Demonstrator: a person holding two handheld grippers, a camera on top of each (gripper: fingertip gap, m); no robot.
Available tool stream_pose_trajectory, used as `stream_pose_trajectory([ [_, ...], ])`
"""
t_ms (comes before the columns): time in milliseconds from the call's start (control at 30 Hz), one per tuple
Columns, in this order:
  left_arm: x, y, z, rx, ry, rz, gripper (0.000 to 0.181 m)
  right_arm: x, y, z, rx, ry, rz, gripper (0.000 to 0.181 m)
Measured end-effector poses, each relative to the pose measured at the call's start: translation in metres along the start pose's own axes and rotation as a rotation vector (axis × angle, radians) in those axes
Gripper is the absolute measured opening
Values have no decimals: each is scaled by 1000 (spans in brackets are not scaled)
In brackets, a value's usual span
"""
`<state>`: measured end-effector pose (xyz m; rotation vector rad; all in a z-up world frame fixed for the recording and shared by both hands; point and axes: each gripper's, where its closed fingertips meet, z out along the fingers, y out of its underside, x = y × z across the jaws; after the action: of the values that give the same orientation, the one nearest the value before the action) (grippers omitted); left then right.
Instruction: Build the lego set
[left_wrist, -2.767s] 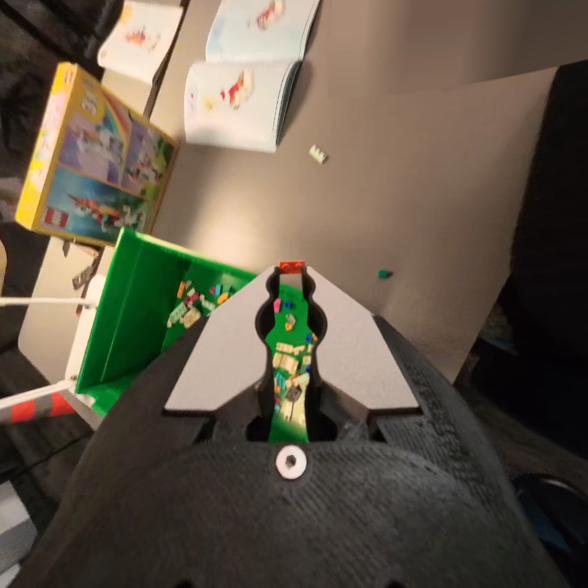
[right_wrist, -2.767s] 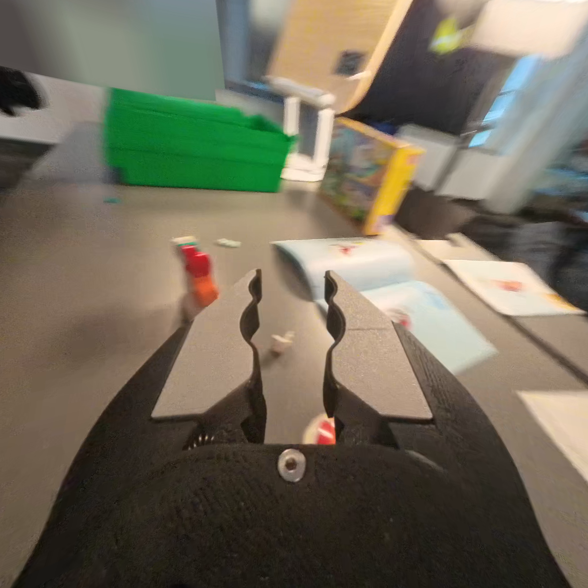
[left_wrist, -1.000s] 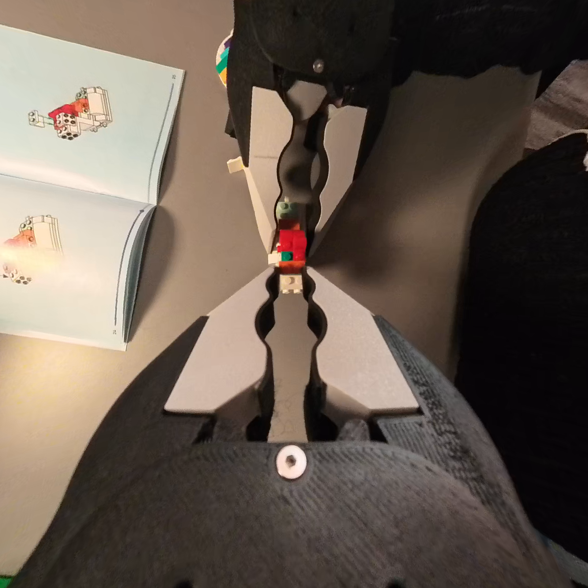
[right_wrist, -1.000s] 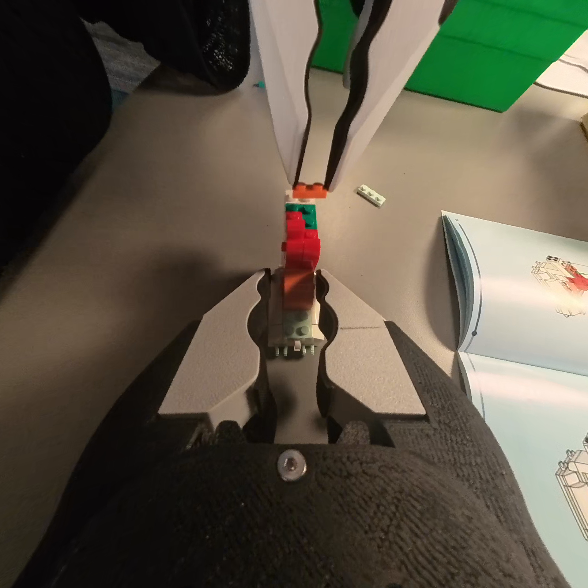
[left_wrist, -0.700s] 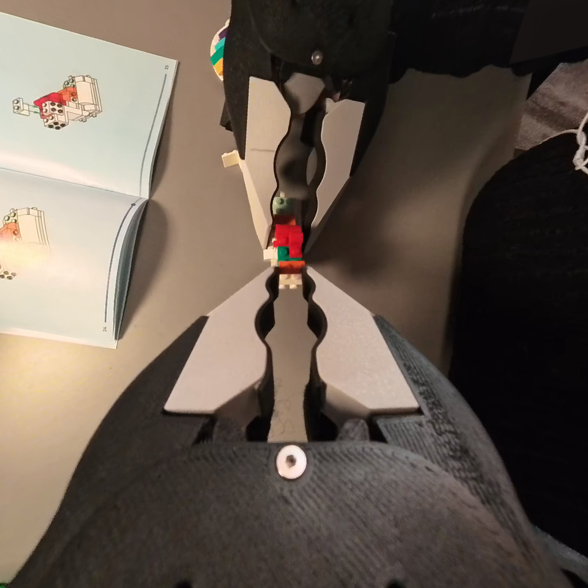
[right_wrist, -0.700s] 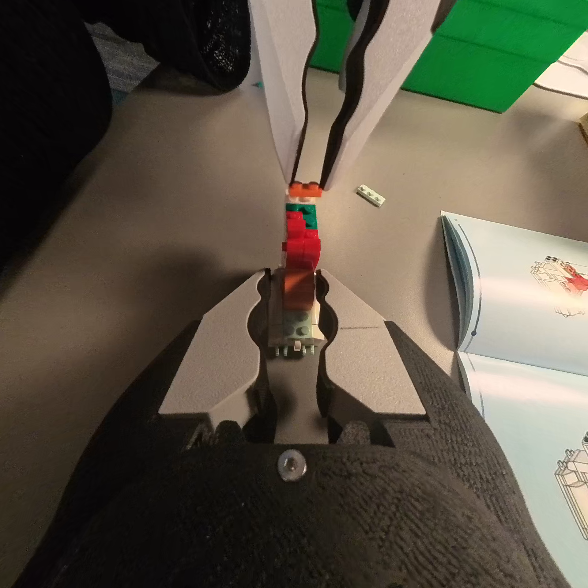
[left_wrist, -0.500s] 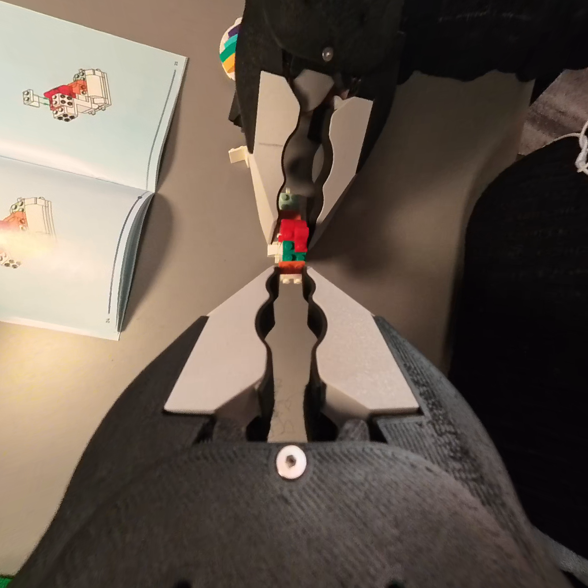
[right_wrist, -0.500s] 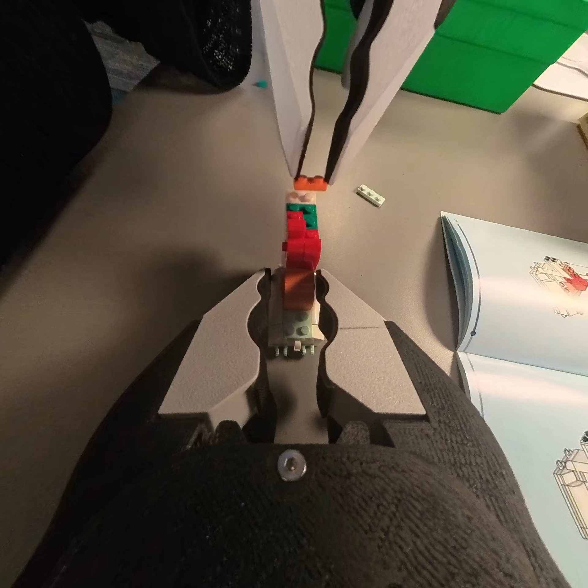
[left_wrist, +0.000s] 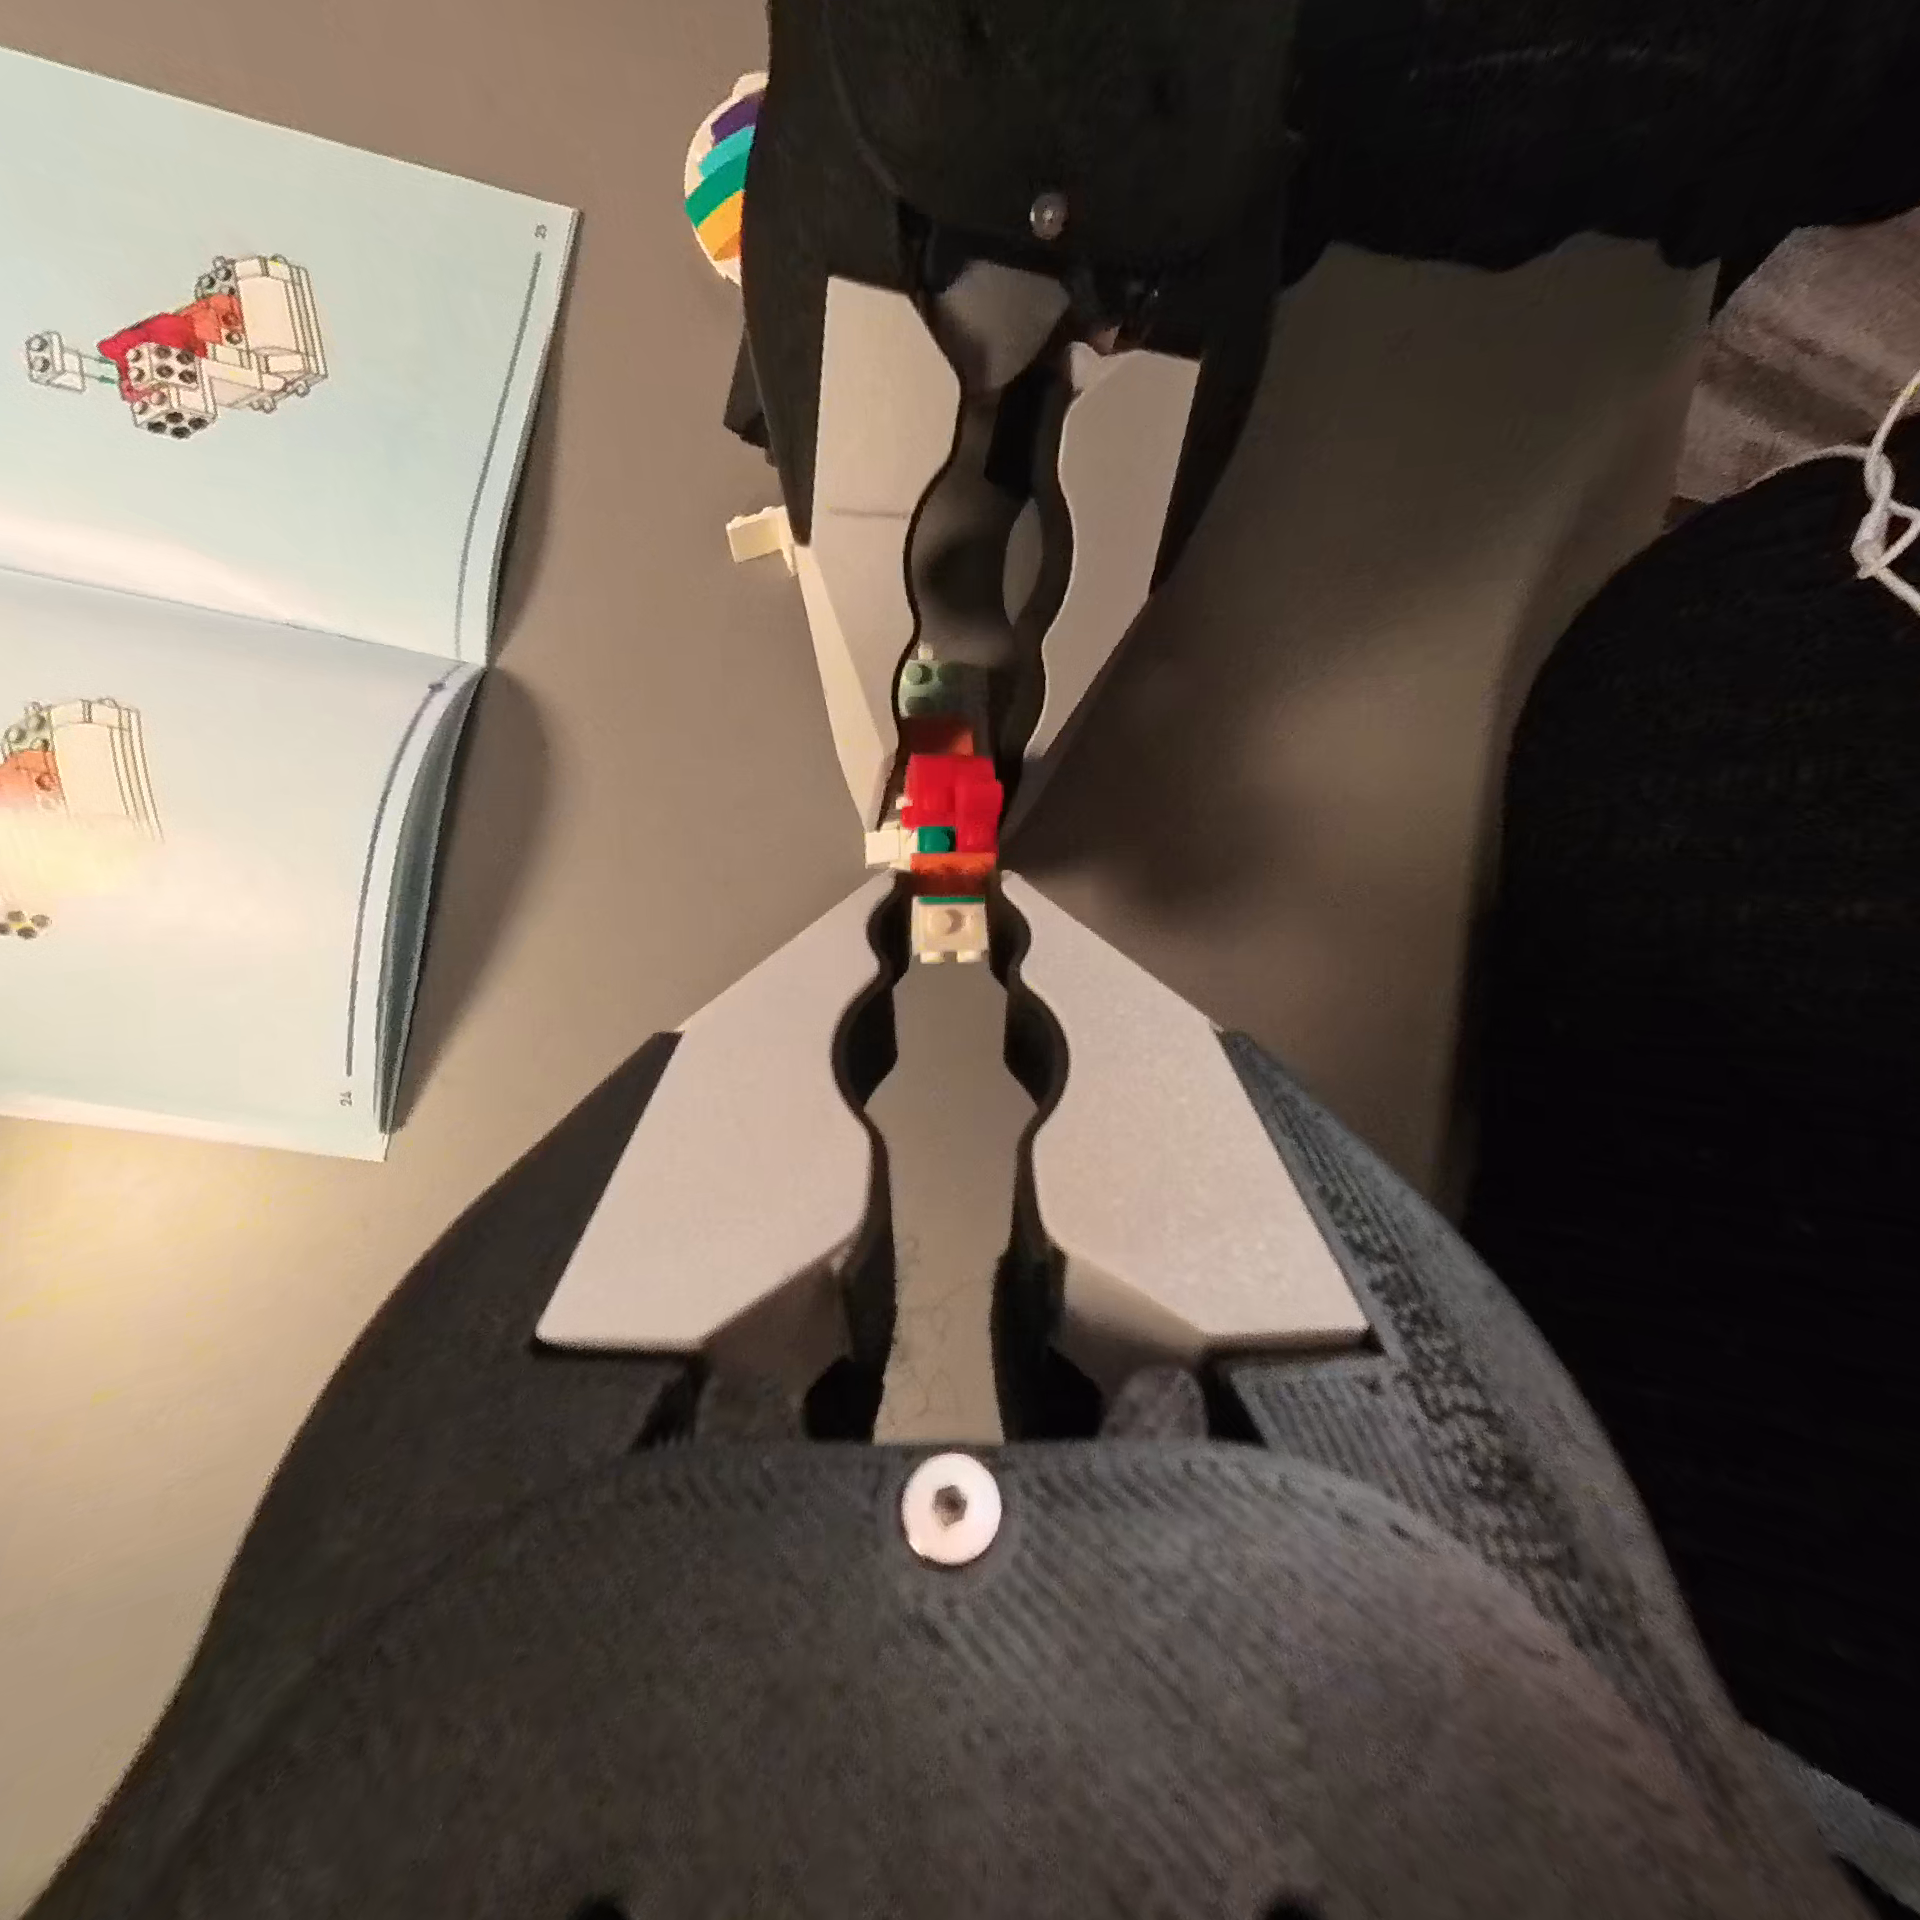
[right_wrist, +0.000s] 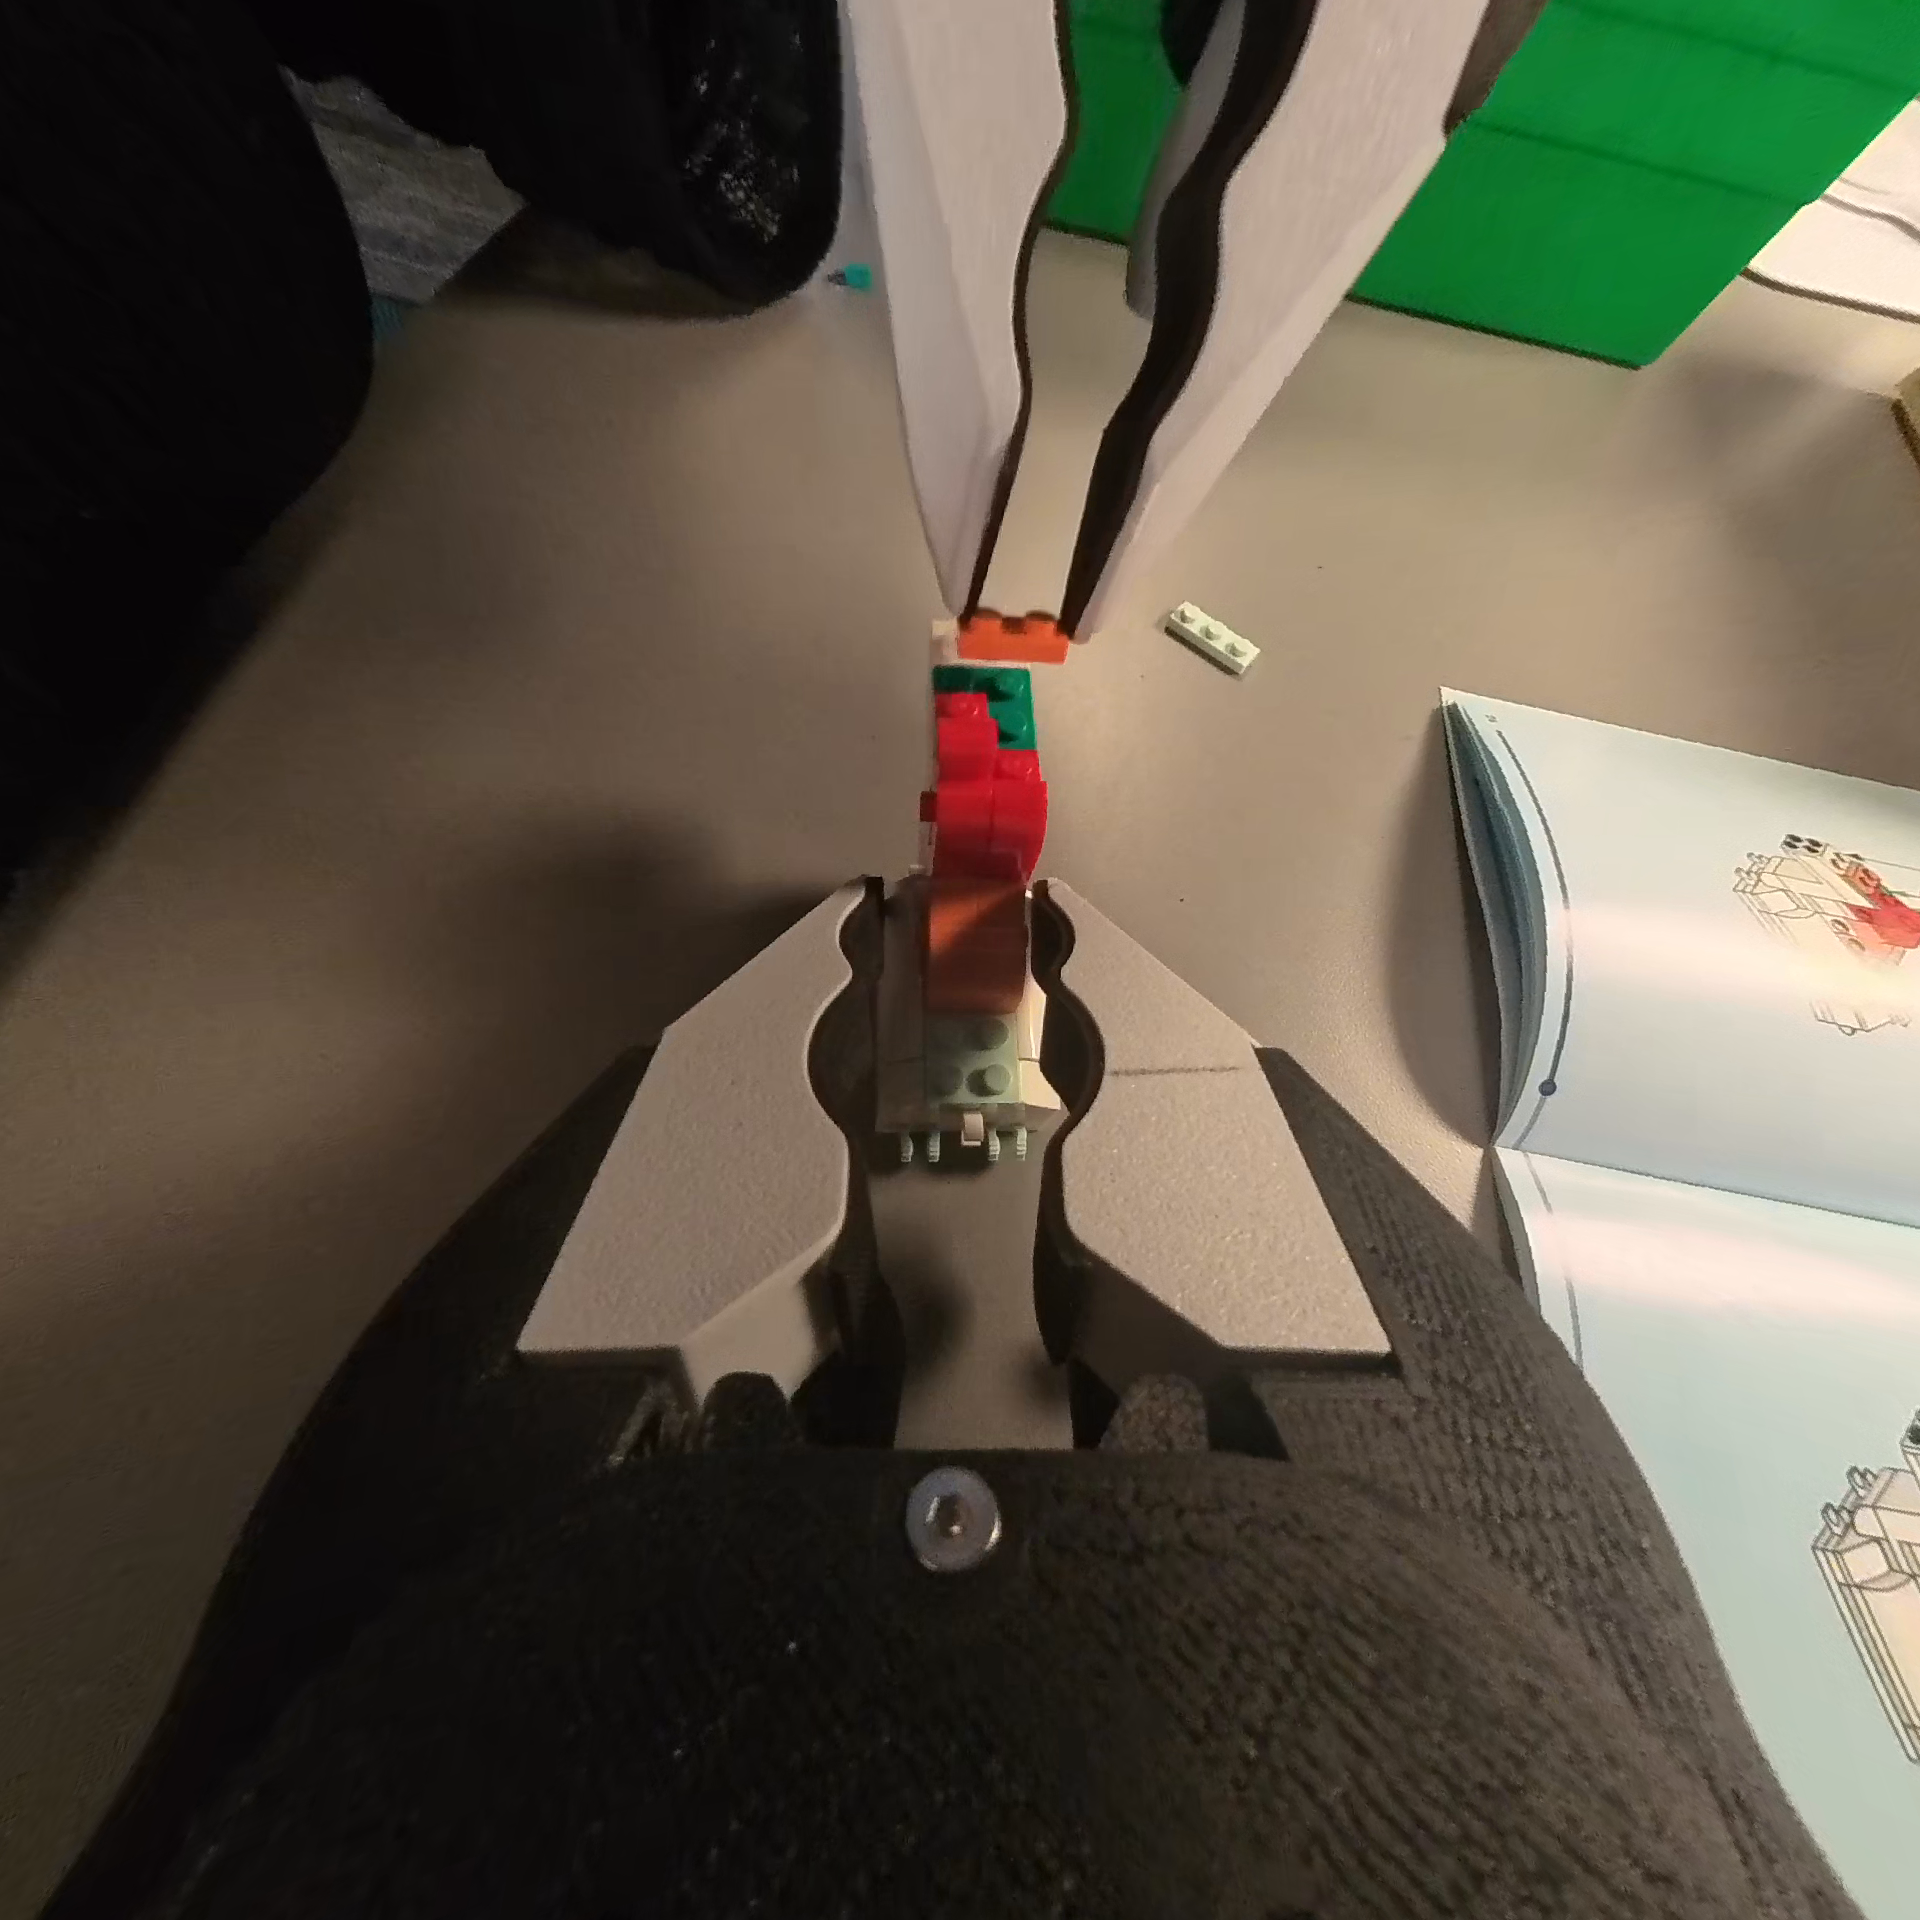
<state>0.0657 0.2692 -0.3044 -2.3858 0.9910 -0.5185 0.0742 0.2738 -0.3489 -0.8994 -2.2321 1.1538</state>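
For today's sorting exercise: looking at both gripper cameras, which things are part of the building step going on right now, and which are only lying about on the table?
In use:
- left gripper, shut on the orange plate
- right gripper, shut on the part-built model
- open instruction booklet

Lying about:
- pale green plate
- small teal piece
- green bin
- small white piece

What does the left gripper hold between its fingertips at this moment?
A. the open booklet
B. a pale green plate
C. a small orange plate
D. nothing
C: in the right wrist view, the left gripper pinches a small orange plate at the far end of the lego model, which the right gripper holds.
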Motion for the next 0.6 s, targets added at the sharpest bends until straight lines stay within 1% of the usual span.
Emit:
stream_pose_trajectory([
  [233, 0, 5, 5, -64, 19, 15, 13, 5, 1, -5, -2, 6, -3, 26],
  [600, 3, 4, 7, -104, 30, 34, 14, 15, 6, -17, -8, 15, -4, 26],
])
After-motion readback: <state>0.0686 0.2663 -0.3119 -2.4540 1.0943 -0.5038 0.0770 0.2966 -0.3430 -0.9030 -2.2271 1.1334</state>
